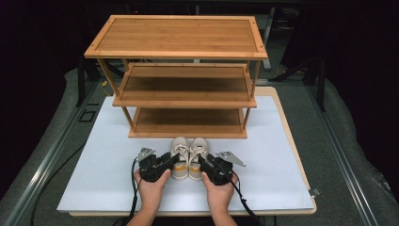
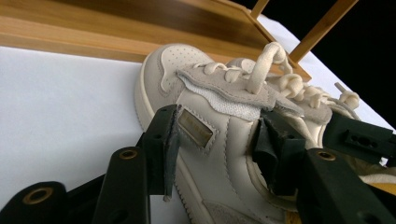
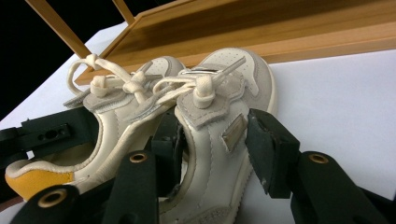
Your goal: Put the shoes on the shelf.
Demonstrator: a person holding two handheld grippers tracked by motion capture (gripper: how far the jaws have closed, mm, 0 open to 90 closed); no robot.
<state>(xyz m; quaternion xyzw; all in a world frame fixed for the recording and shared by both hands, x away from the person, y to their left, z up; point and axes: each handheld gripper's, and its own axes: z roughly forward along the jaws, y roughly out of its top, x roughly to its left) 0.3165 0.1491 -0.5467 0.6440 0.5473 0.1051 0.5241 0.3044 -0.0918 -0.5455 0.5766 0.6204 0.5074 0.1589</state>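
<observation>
two hands come in from the near edge of the white table mat (image 1: 94, 174), each holding a black gripper. the left gripper (image 1: 170, 161) has its jaws astride the outer wall of the left shoe (image 1: 179, 157): one pad lies on the outside by the small side tag, the other reaches inside the opening. the right gripper (image 1: 205, 162) straddles the right shoe (image 1: 197, 157) the same way. both sets of pads seem to press the leather, though contact on the right outer pad is hard to judge. the cream shoes stand side by side, touching, toes pointing away. just beyond the toes stands a three-tier bamboo shoe rack (image 1: 176, 52).
</observation>
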